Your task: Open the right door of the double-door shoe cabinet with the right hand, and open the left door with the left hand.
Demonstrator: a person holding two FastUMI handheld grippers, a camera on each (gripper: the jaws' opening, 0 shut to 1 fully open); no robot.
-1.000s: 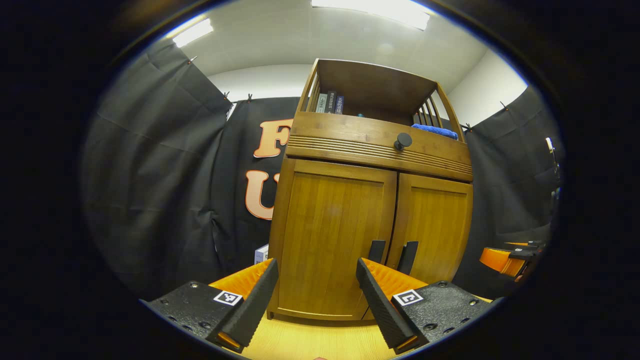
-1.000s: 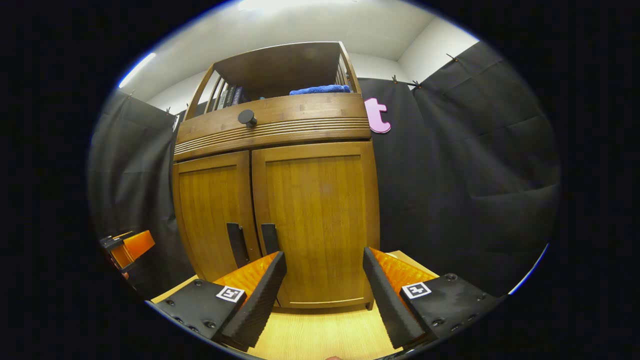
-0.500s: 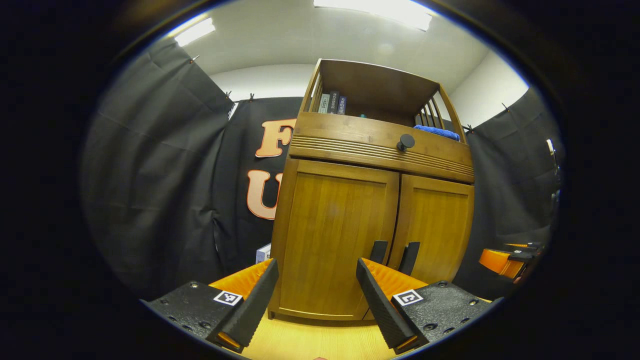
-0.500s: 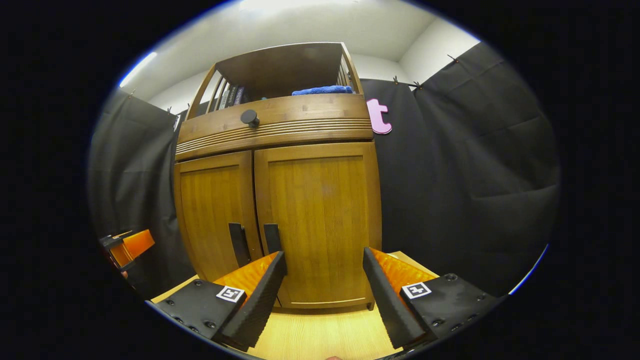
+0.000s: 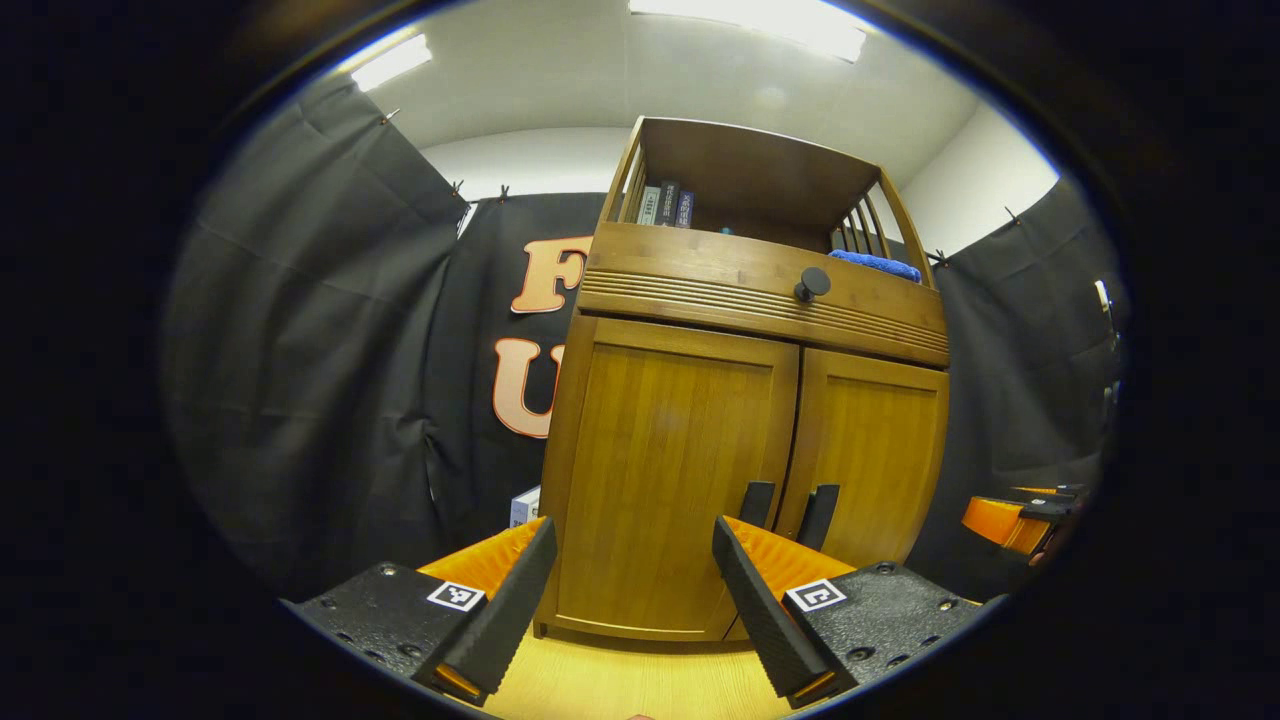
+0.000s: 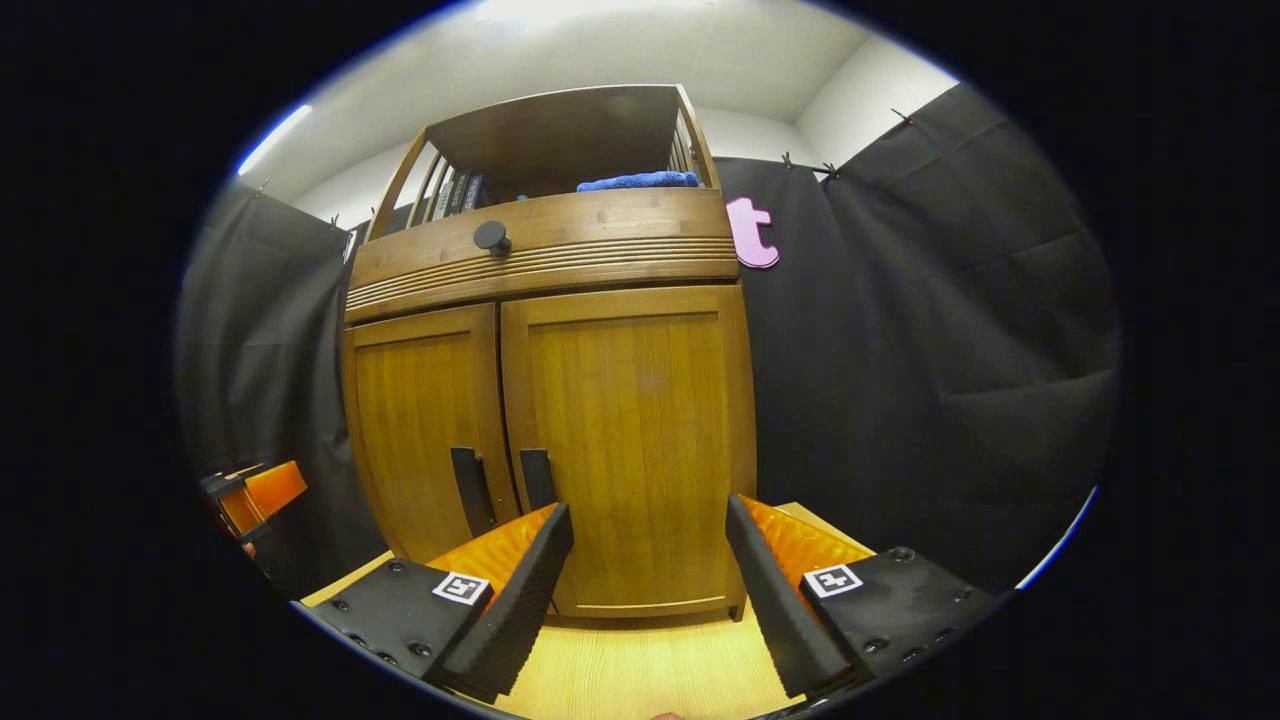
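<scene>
Both doors of the shoe cabinet (image 5: 740, 440) are seen closed, with left gripper (image 5: 634, 590) and right gripper (image 6: 648, 580) held wide open and empty before it.

Left tool (image 5: 634, 575) jaws spread, empty; right tool (image 6: 648, 560) likewise.

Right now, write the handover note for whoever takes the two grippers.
Left gripper: open, holds nothing, short of the left door.
Right gripper: open, holds nothing, short of the right door.
Cabinet stands on the wood floor; both doors shut, their two dark handles side by side at the middle seam, low down.
Done: nothing.
Left: right gripper takes the right handle and pulls that door open; left gripper then opens the left door.
</scene>
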